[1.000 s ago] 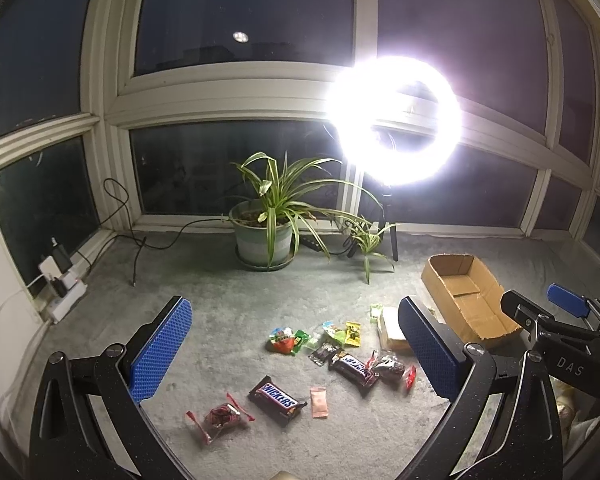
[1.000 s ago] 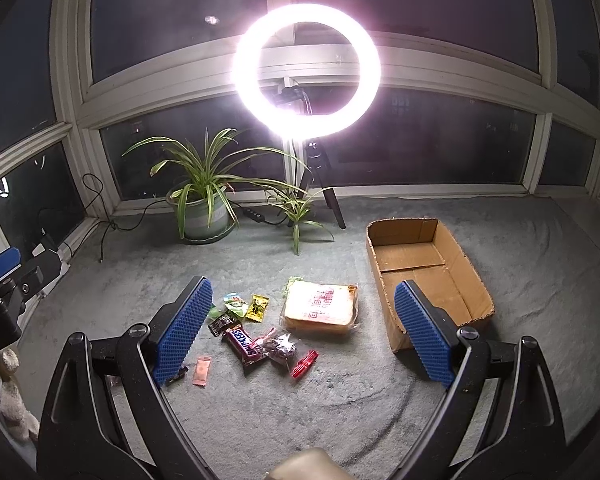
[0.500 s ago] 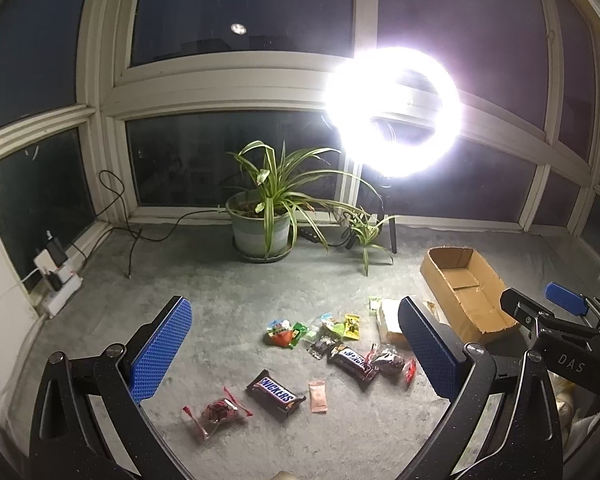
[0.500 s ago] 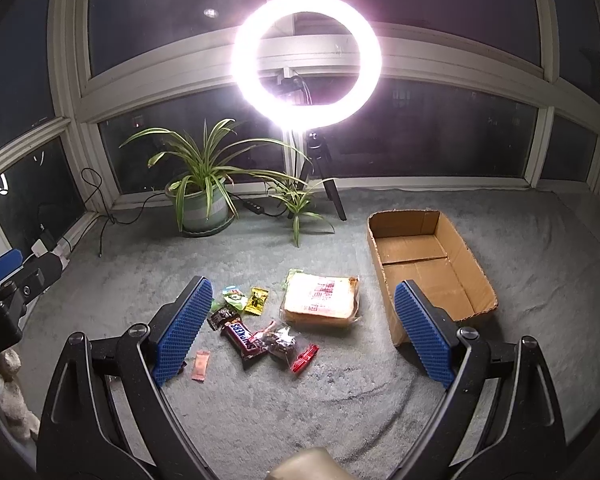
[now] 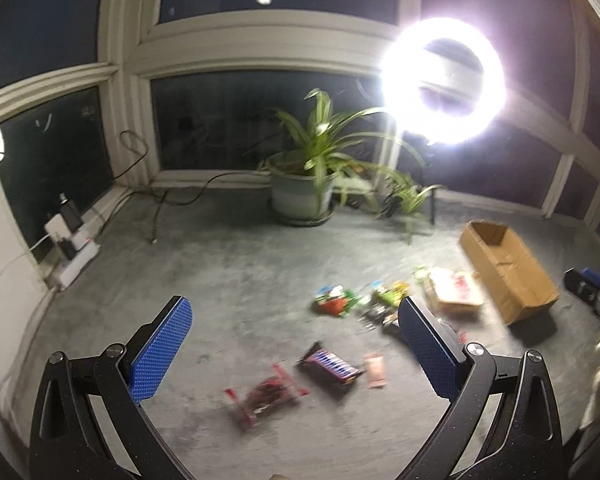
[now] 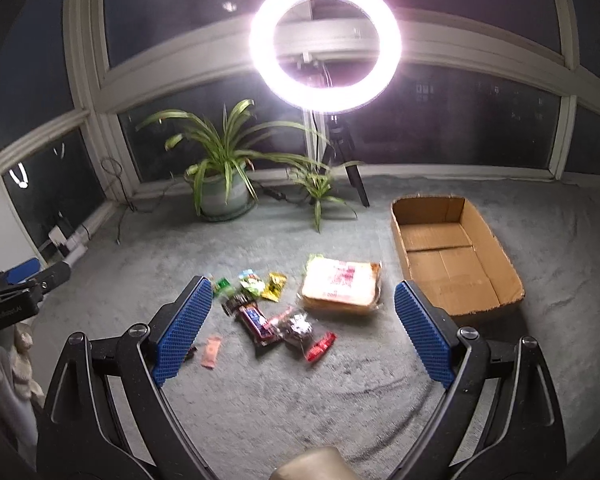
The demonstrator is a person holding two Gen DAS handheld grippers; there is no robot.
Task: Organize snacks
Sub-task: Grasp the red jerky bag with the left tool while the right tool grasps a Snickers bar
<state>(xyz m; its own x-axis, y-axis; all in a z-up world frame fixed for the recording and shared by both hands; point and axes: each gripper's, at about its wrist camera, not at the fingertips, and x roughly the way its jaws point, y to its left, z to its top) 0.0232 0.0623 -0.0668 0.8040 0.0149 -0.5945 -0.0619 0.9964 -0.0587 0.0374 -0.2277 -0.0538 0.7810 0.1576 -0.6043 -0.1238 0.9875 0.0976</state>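
Observation:
Several snack packets lie on the grey carpet. In the left wrist view I see a red clear-wrapped packet (image 5: 266,394), a Snickers bar (image 5: 329,368) and a small pink sachet (image 5: 375,369). In the right wrist view a large bread package (image 6: 342,287) lies beside an empty cardboard box (image 6: 452,256), with a dark candy bar (image 6: 256,320) and a red packet (image 6: 320,346) in front. My left gripper (image 5: 296,346) is open and empty above the carpet. My right gripper (image 6: 302,326) is open and empty above the snack pile.
A potted plant (image 6: 224,196) and a smaller plant (image 6: 318,188) stand by the window. A ring light (image 6: 325,42) on a tripod stands behind them. A power strip (image 5: 72,256) with cables lies at the left wall. The box also shows in the left wrist view (image 5: 508,268).
Both grippers have moved; the left view has swung left and is now blurred, with the snacks shifted right. The right view has tilted down slightly toward the snacks. Both stay open.

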